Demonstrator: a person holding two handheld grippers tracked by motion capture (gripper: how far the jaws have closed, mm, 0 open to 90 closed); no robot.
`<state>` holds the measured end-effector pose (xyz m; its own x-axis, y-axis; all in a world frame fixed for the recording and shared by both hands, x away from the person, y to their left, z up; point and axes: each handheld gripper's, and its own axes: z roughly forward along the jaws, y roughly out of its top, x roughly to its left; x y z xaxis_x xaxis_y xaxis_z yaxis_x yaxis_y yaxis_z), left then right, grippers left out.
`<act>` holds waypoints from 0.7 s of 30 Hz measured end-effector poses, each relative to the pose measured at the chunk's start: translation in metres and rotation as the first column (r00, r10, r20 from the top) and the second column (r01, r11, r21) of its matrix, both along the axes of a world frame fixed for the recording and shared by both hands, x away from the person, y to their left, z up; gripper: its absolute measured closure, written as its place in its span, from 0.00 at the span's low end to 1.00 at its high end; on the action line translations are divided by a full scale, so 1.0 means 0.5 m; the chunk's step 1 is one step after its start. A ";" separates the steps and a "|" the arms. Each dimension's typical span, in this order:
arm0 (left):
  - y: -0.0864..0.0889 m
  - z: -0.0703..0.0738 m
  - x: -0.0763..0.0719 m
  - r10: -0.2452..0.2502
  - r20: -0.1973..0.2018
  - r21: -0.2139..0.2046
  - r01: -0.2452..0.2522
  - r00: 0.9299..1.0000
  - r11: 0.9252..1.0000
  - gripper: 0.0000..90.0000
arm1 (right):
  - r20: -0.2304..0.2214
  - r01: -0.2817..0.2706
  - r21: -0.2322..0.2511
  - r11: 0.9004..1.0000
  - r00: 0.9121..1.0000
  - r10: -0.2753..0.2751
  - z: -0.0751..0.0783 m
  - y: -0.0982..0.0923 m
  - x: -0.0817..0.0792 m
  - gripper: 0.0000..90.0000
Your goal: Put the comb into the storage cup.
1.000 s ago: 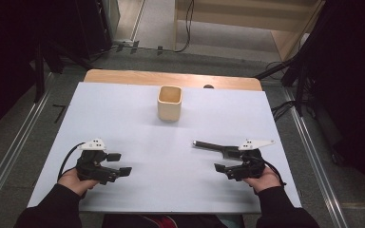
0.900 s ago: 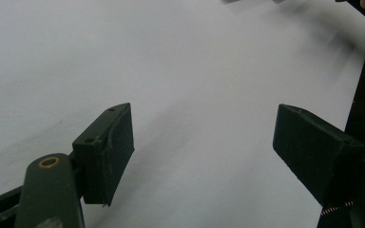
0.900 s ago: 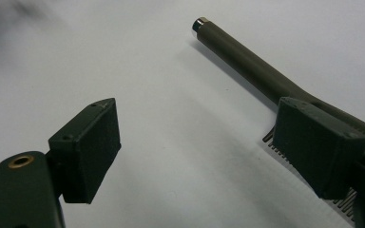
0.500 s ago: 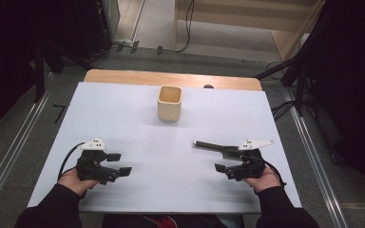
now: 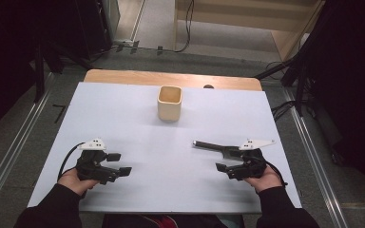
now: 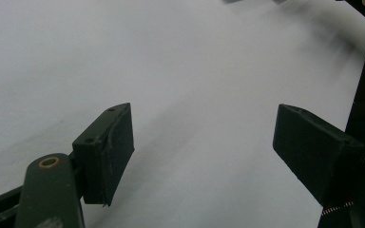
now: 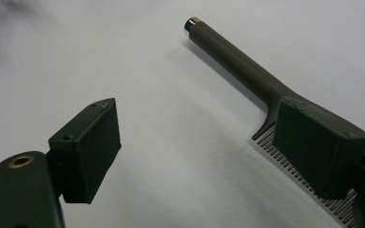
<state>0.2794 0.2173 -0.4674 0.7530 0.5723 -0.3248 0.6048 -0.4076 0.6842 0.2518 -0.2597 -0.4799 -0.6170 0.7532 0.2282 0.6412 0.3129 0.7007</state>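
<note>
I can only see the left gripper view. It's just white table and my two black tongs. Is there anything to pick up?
Observer: Yes. A dark comb lies flat on the table, close by the right tongs.
Operator: Are those tongs holding it?
Observer: No. They are open, and the comb lies along one jaw's side, with nothing clamped between the two.
Operator: Is there anything else?
Observer: A cream cup stands upright at the far middle of the table, well apart from both hands.
</note>
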 end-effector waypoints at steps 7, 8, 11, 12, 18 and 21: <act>0.000 0.000 0.000 0.001 0.000 0.001 -0.001 1.000 1.000 0.24 | 0.003 0.013 -0.016 1.000 1.000 -0.013 0.003 -0.005 -0.001 0.16; 0.001 0.000 0.000 0.001 0.000 0.000 -0.001 1.000 1.000 0.24 | 0.000 0.017 -0.016 1.000 1.000 -0.017 0.004 -0.006 -0.001 0.16; 0.001 0.000 0.000 0.001 0.000 -0.001 -0.001 1.000 1.000 0.24 | 0.006 0.023 -0.029 0.999 1.000 -0.023 0.005 -0.011 -0.001 0.16; 0.001 0.000 0.000 0.001 0.000 -0.002 -0.001 1.000 1.000 0.24 | 0.007 0.026 -0.034 0.999 1.000 -0.026 0.006 -0.012 -0.001 0.16; 0.002 0.001 0.000 0.001 0.001 -0.001 -0.001 1.000 1.000 0.24 | 0.024 0.046 -0.050 0.998 0.999 -0.045 0.011 -0.024 -0.002 0.16; 0.002 0.001 0.000 0.001 0.001 -0.002 -0.001 1.000 1.000 0.24 | 0.033 0.060 -0.045 0.997 0.998 -0.059 0.016 -0.033 -0.003 0.16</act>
<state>0.2794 0.2182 -0.4669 0.7531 0.5722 -0.3247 0.6042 -0.4061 0.6856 0.2504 -0.2761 -0.4720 -0.5772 0.7980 0.1730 0.6371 0.3076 0.7067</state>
